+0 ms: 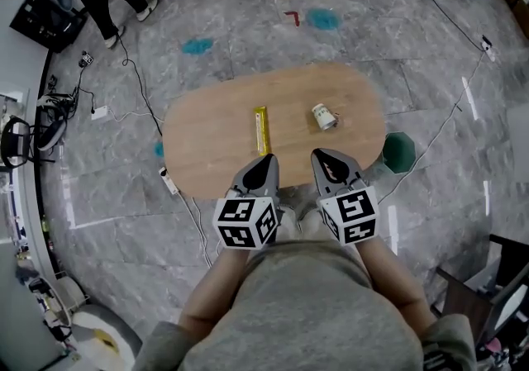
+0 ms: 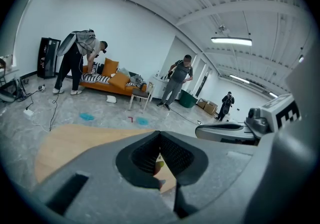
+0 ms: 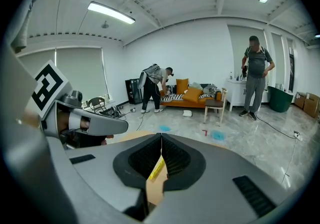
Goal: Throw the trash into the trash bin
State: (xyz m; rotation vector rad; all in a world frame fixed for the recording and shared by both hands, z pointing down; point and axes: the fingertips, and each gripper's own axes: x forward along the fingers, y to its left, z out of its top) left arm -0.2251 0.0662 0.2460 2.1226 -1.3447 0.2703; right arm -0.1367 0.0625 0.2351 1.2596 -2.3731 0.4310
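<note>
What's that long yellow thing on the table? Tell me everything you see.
The yellow strip is long, narrow and flat, perhaps a wrapper. It lies near the middle of the oval wooden table, pointing away from the person, apart from the paper cup to its right. Only the tabletop touches it.

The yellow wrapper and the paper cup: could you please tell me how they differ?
The yellow wrapper is long, thin and flat; the paper cup is short, whitish and on its side. The cup lies nearer the green bin than the wrapper. Both rest on the table.
</note>
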